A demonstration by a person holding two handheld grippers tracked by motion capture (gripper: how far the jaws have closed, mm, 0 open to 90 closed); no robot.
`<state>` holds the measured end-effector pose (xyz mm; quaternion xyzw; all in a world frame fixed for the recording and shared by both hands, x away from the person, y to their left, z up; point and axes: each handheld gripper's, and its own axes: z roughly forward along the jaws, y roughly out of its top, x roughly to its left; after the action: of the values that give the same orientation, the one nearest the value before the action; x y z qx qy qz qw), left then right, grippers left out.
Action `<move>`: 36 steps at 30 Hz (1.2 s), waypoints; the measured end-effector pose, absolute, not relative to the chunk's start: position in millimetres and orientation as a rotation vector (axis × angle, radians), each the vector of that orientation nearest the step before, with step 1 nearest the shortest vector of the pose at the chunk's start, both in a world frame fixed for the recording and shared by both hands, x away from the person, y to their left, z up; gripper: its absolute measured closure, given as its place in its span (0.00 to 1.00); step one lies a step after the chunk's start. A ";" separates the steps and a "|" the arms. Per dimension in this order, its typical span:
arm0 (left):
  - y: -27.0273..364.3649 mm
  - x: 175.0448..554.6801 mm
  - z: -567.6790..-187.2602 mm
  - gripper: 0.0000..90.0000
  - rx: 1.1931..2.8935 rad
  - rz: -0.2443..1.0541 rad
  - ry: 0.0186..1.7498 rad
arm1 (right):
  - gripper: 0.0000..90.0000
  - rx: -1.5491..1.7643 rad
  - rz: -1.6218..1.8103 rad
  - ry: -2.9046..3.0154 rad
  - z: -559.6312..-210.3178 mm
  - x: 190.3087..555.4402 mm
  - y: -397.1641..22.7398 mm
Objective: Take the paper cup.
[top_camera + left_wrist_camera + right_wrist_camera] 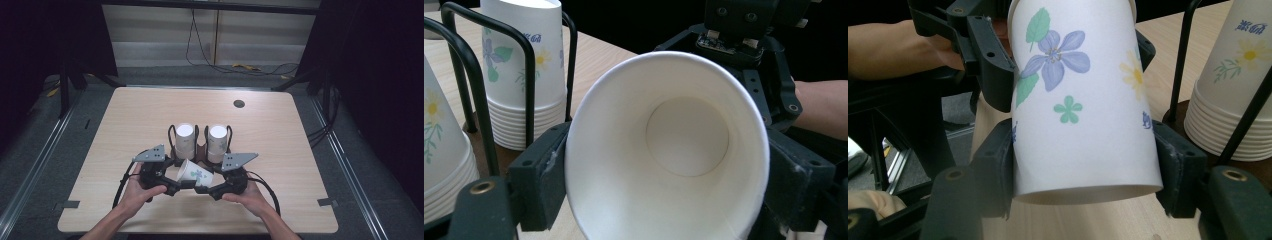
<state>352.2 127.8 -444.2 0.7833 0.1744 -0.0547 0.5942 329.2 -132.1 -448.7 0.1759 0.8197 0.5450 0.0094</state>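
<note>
Mid-handover, by the look of it — paper cup (194, 174) sideways above table (280, 150), clamped by left gripper (172, 188) and right gripper (212, 192) together, near cup stacks (184, 140) — next: one side lets go.

A light wooden table (125, 130) with a round cable hole (239, 104) near its far right corner stands on grey carpet floor (60, 150). Black curtains (380, 75) hang at both sides. Cables (220, 65) lie before the pale back wall (160, 35).
</note>
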 end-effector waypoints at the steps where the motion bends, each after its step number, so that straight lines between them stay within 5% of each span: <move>1: 128.3 352.4 -444.0 0.20 1.820 -0.126 0.395 | 0.41 0.547 1.703 2.561 -448.5 329.2 -132.8; 21: 129.6 352.2 -442.5 0.29 1.825 -0.172 0.345 | 0.39 0.532 1.691 2.617 -448.8 329.2 -133.3; 36: 128.6 348.0 -442.9 0.33 1.842 -0.145 0.339 | 0.20 0.608 1.633 2.631 -449.5 332.7 -131.7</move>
<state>348.0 128.6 -442.9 0.7914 0.1456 -0.0624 0.5905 332.7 -131.7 -449.5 0.1927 0.8336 0.5176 -0.0072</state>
